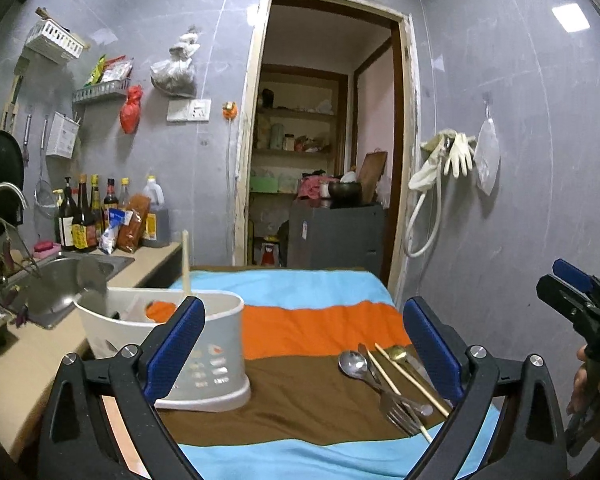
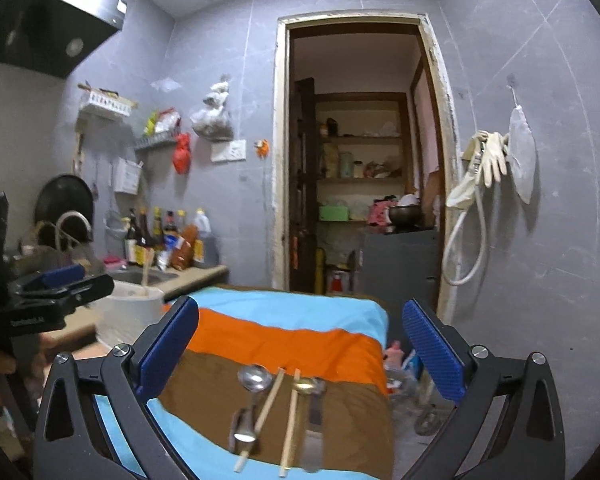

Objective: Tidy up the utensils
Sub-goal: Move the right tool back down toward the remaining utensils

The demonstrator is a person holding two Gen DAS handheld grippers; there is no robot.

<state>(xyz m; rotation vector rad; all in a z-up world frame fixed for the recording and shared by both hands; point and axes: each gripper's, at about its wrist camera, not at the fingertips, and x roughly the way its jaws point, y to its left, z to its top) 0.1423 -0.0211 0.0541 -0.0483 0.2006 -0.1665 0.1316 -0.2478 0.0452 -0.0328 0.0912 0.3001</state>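
Both grippers wide open, nothing held; utensils loose on the striped cloth.

Left gripper point(image 1: 302, 344), black frame w/ blue ribbed pads, hangs over the blue, orange and brown striped tablecloth point(image 1: 320, 320), jaws spread, empty. Right gripper point(image 2: 300, 348), same build, also spread wide and empty, above the same cloth. White plastic utensil caddy point(image 1: 204, 360) stands on the cloth's left side by the steel sink point(image 1: 60, 284), w/ a pale chopstick point(image 1: 186, 264) upright inside. Utensil pile on the brown stripe, right of the caddy: steel spoon point(image 2: 254, 378), steel fork point(image 1: 398, 412), gold spoon point(image 2: 304, 386), two wooden chopsticks point(image 2: 290, 424), partly overlapping, pics blurry.
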